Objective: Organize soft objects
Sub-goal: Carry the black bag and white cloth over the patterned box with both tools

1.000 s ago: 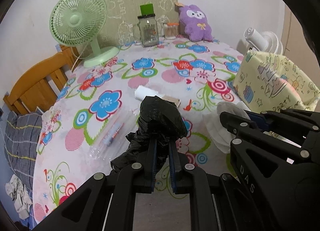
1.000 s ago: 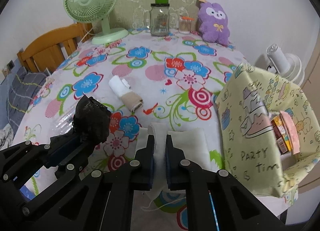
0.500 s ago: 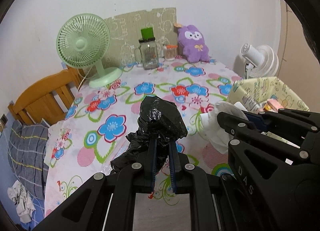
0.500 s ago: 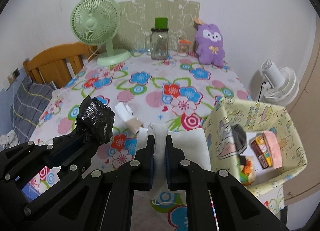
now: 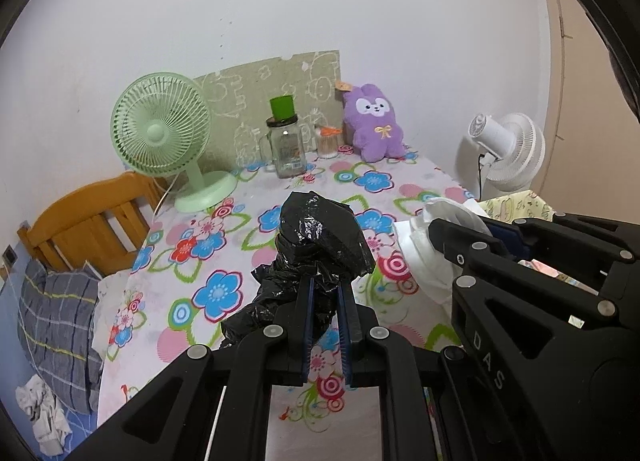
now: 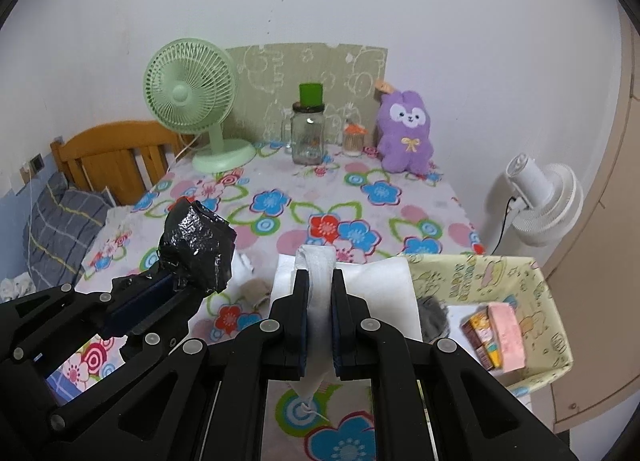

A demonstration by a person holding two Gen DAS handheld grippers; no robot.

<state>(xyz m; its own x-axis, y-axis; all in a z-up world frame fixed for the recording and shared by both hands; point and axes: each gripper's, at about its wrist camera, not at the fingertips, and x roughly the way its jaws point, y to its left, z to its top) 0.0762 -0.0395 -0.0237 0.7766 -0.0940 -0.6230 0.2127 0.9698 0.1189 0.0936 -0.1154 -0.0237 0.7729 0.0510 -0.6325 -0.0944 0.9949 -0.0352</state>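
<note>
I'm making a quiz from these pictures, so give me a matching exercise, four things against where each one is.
Things:
1. black plastic bag
2. white cloth
3. purple plush toy
4. pink packet

Places:
A. inside the yellow box
B. between the right gripper fingers
C. at the table's far edge, by the wall
D. between the left gripper fingers

Pairs: 1-D, 2-B, 3-C, 4-A
</note>
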